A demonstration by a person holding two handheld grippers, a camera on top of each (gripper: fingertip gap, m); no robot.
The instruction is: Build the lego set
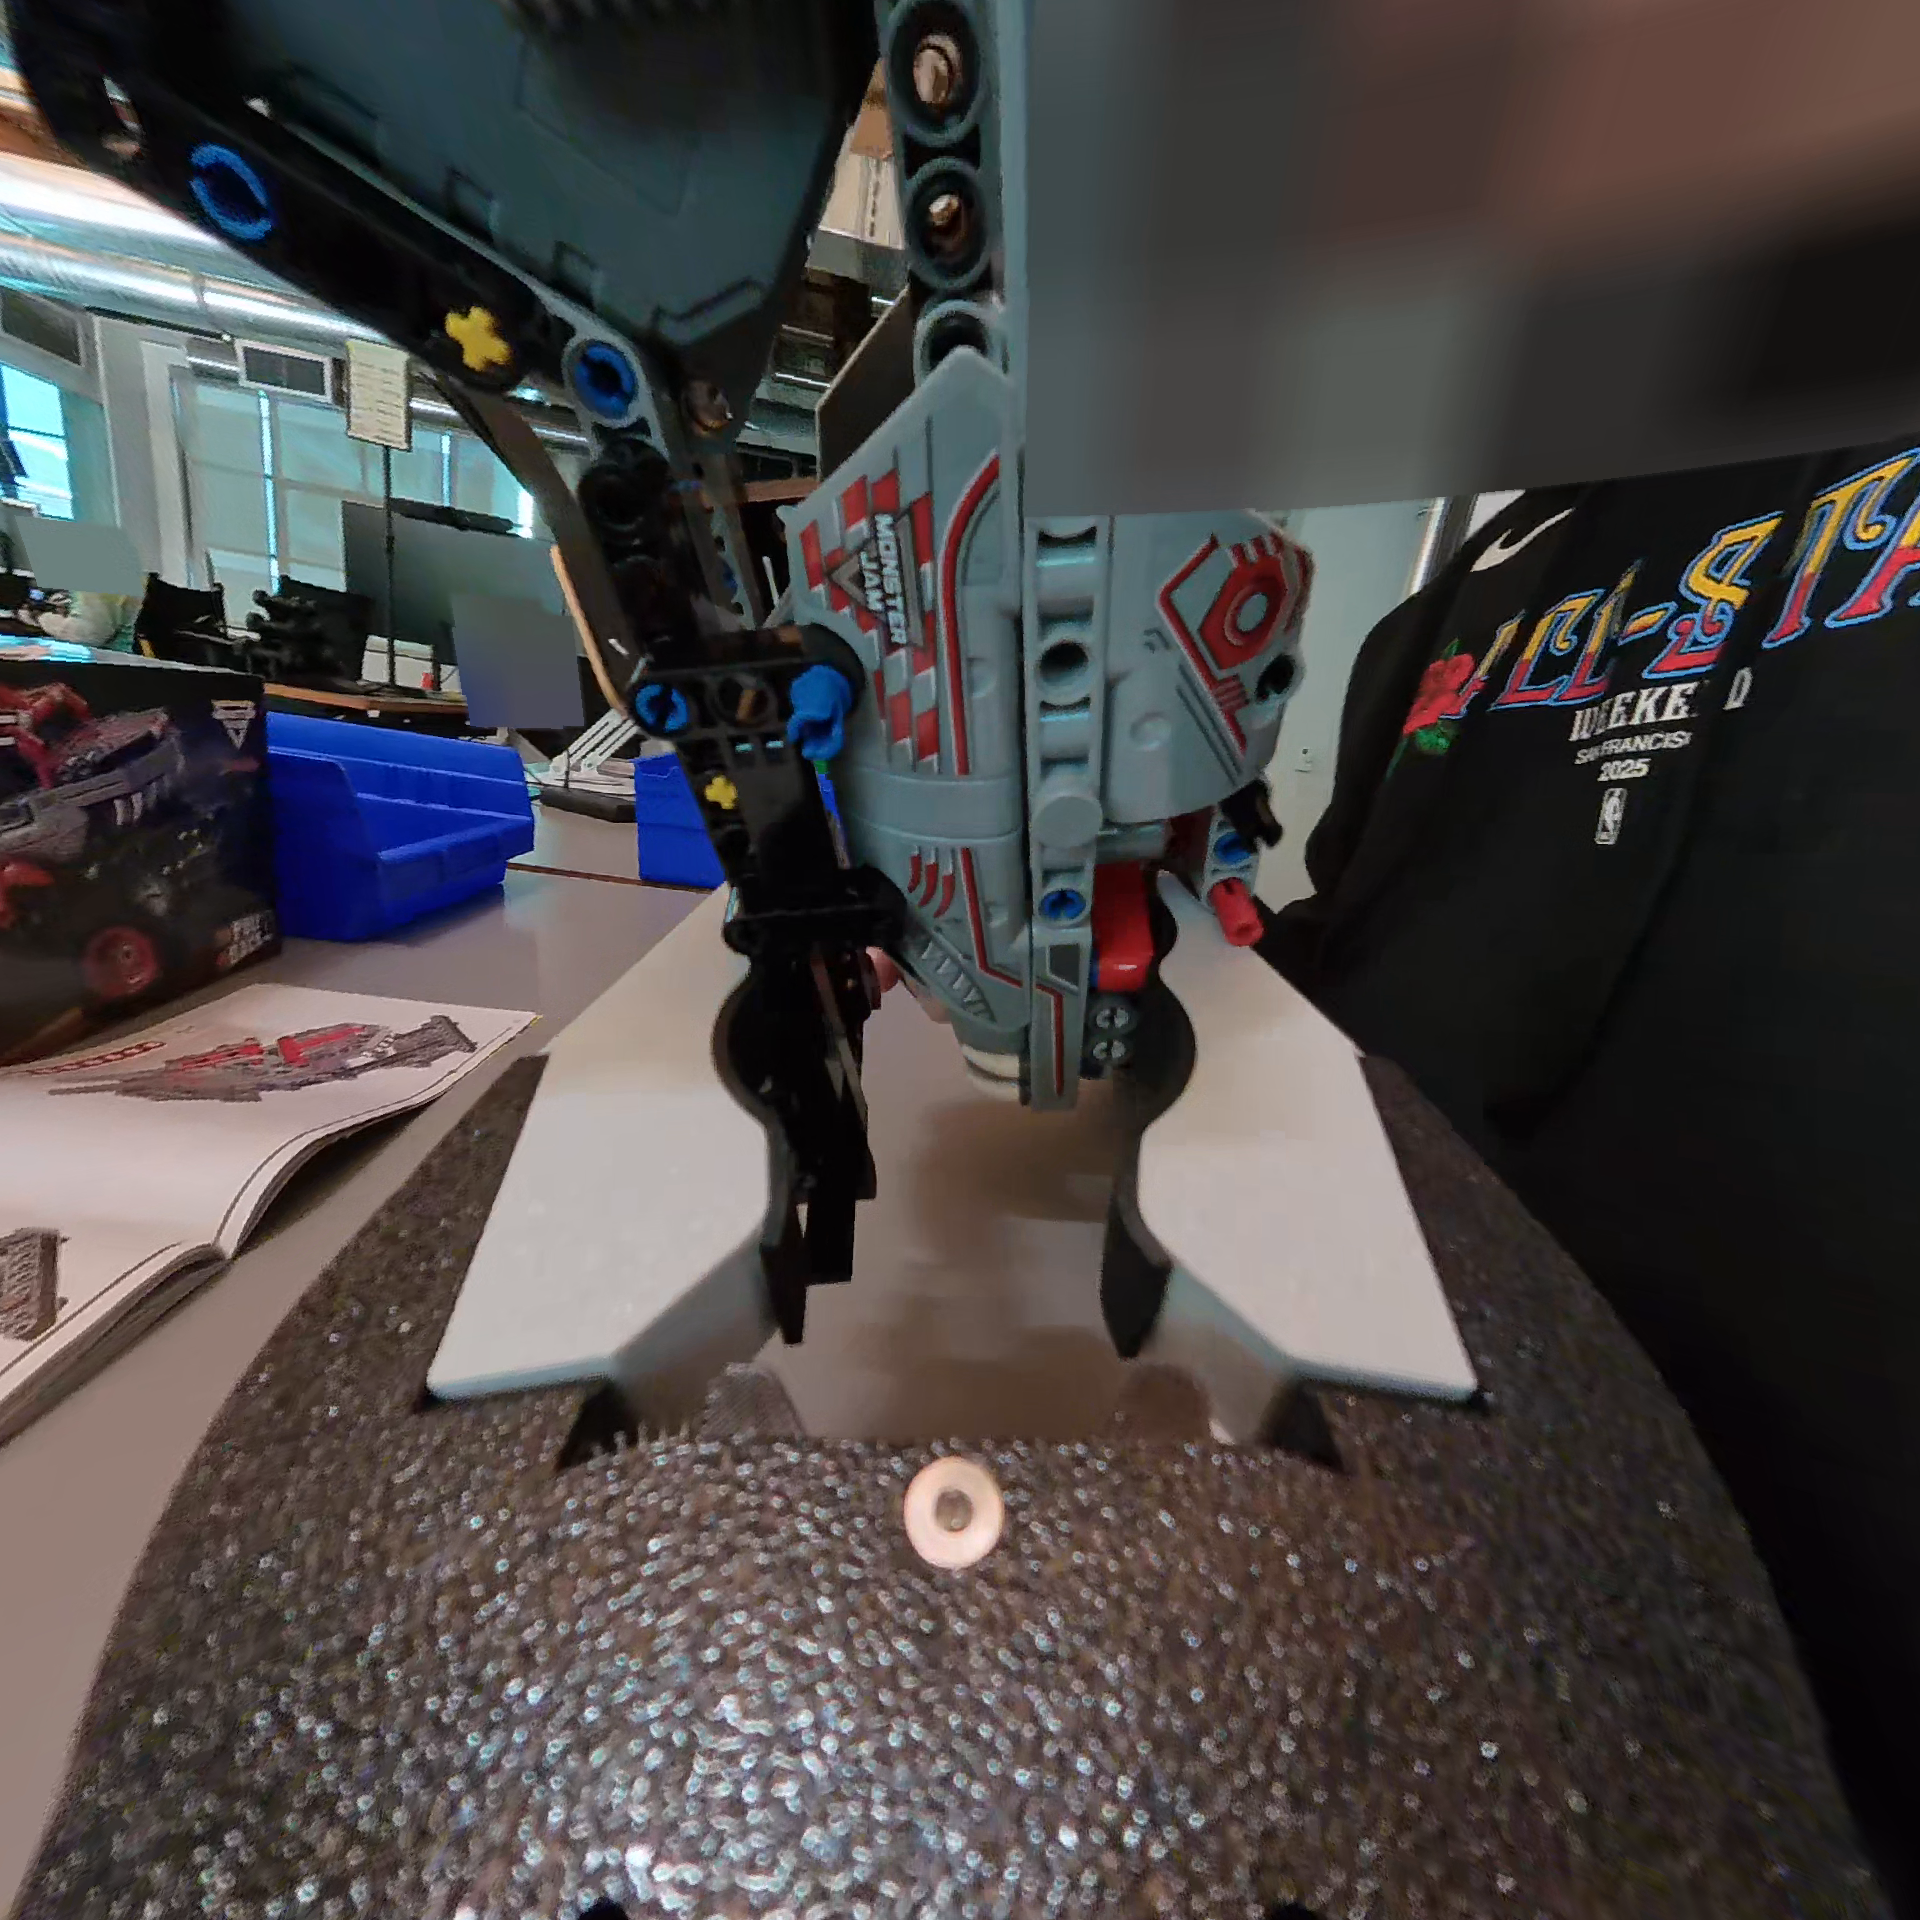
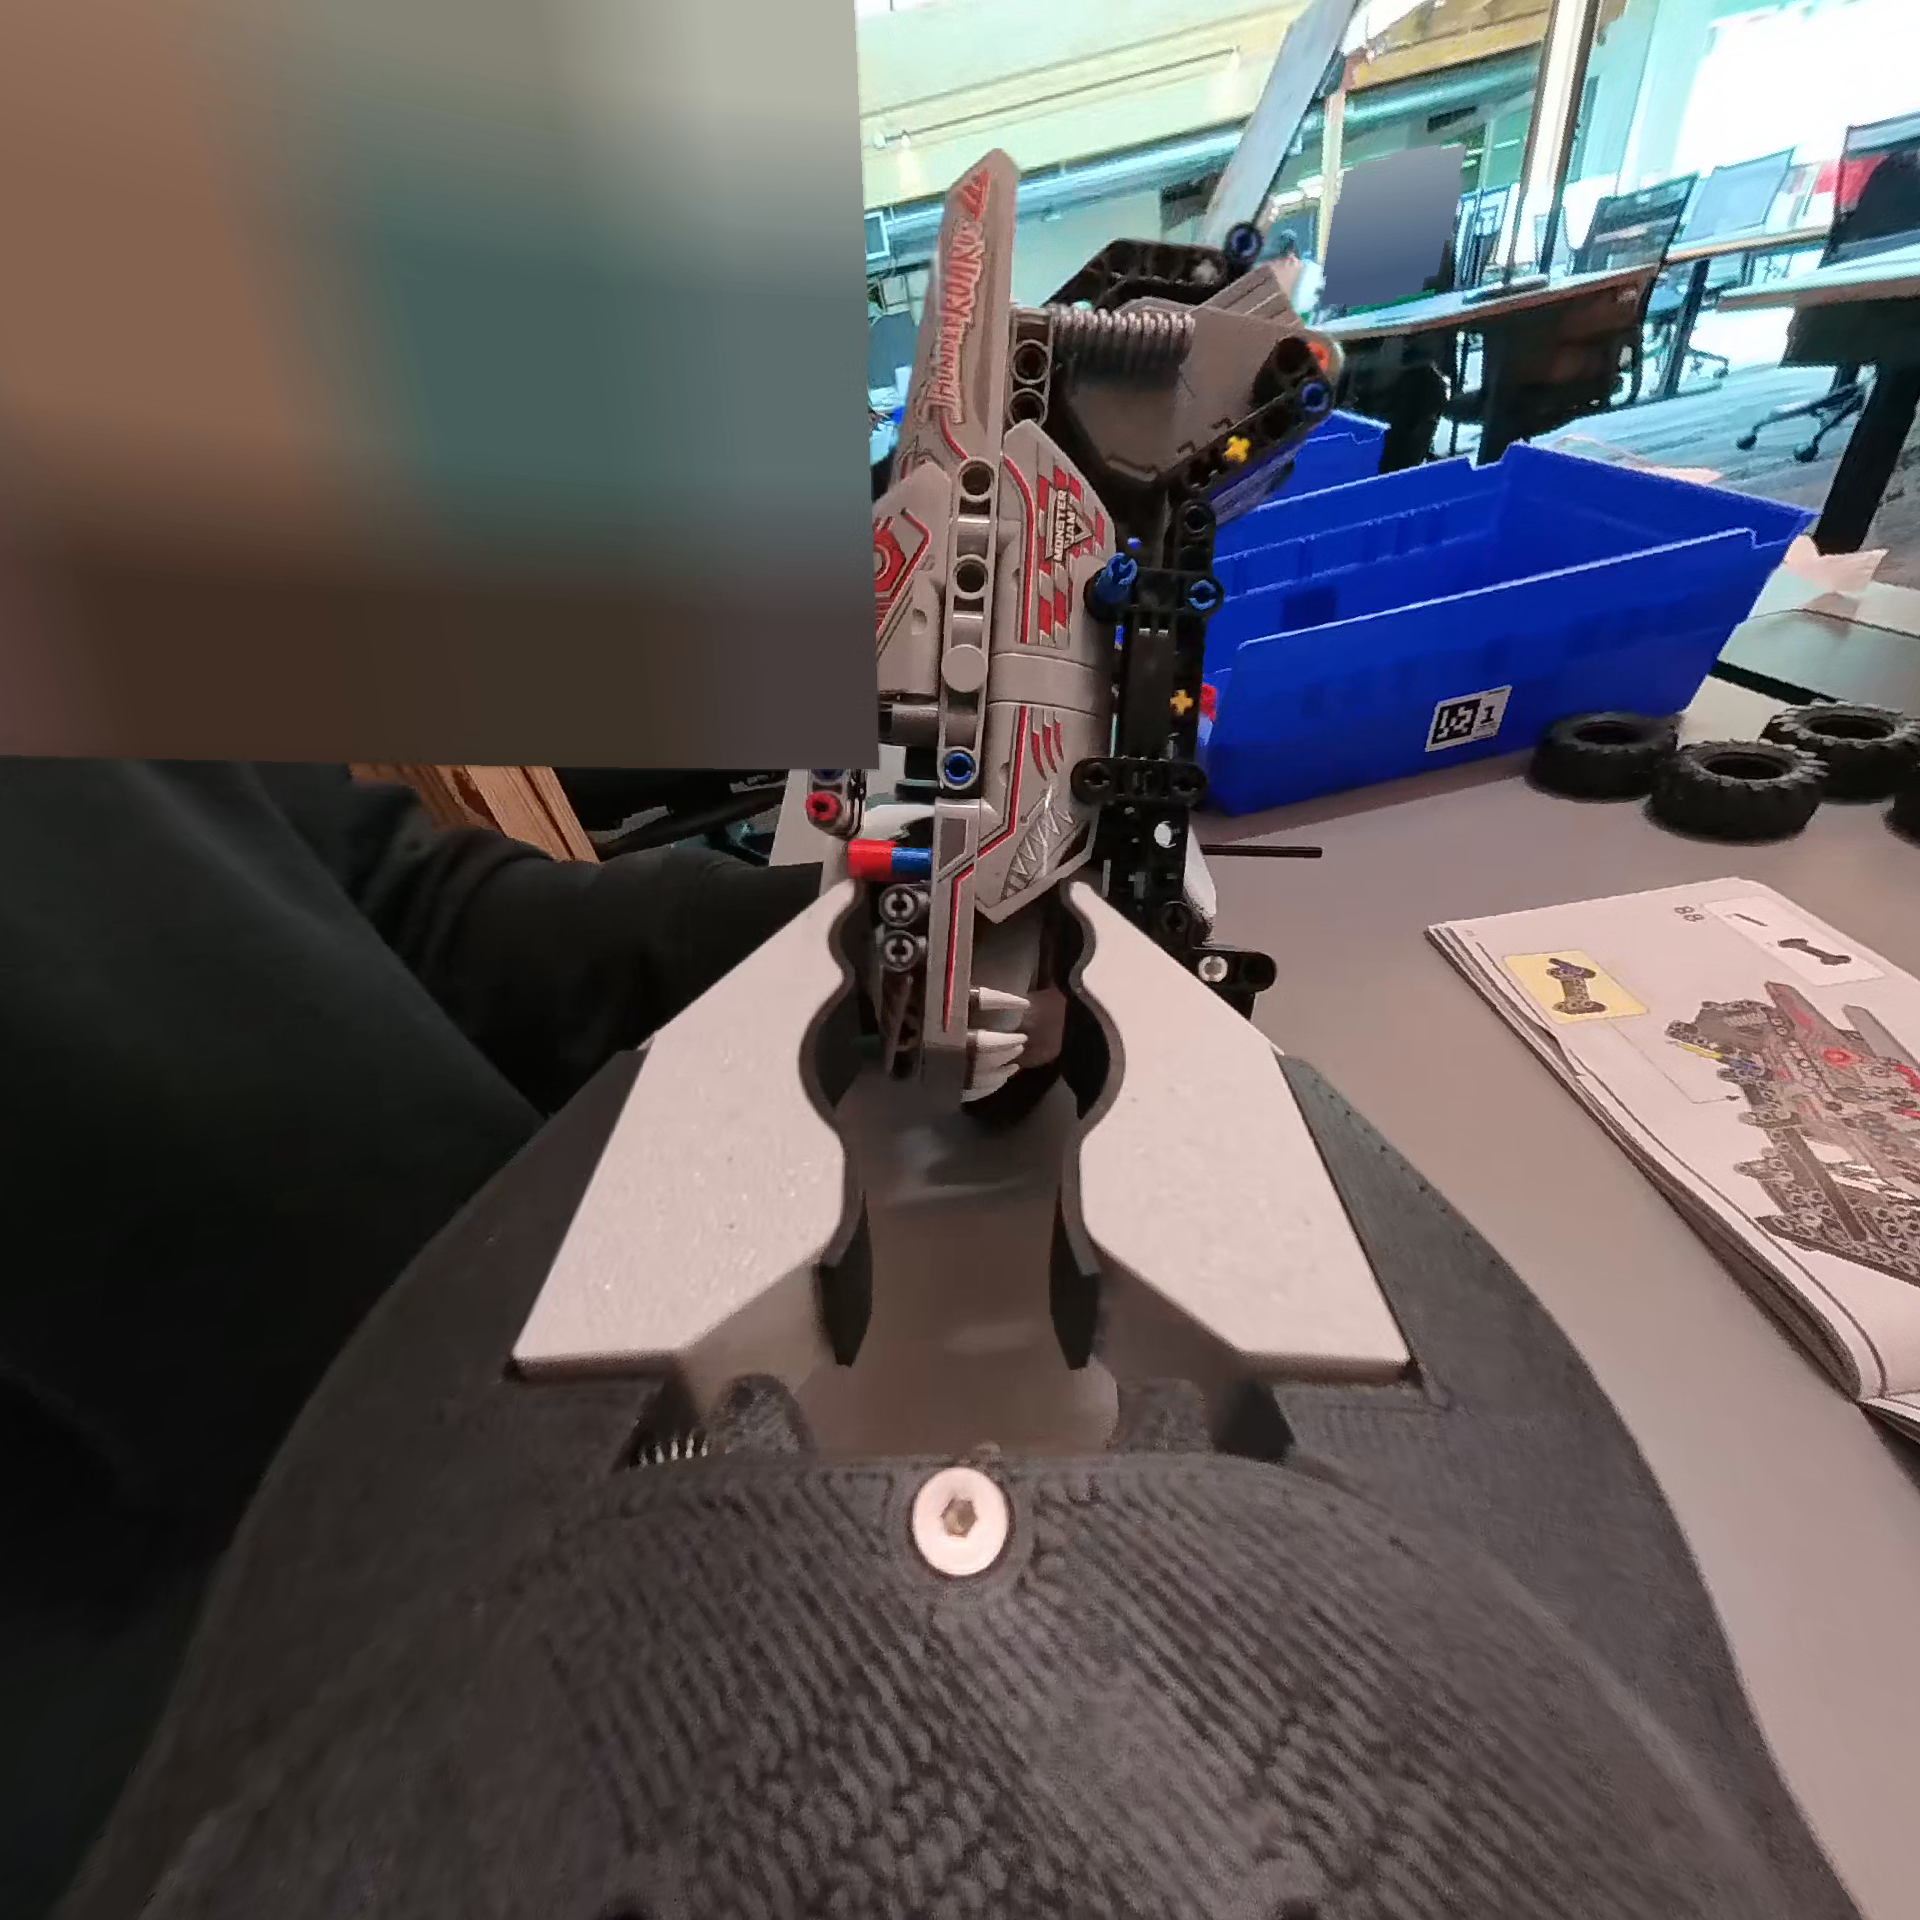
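Observation:
A half-built lego truck (image 1: pixel 935 727) with grey panels, red markings and a black frame is held upright above the grey table. My left gripper (image 1: pixel 951 914) is shut on its lower end. The black frame lies against one finger (image 1: pixel 644 1091) and a red piece against the other. In the right wrist view the same truck (image 2: pixel 1029 644) stands between the fingers of my right gripper (image 2: pixel 961 904), which is shut on the lower end, beside the white teeth (image 2: pixel 992 1029). A blurred patch hides part of the truck's top in both views.
A person in a black sweatshirt (image 1: pixel 1610 935) is close behind the truck. An open instruction booklet (image 2: pixel 1714 1091), several black tyres (image 2: pixel 1735 790), a thin black axle (image 2: pixel 1262 852) and blue bins (image 2: pixel 1475 613) are on the table. The set's box (image 1: pixel 125 831) stands by another bin (image 1: pixel 395 831). Less than 4 cm separates the two grippers' tips.

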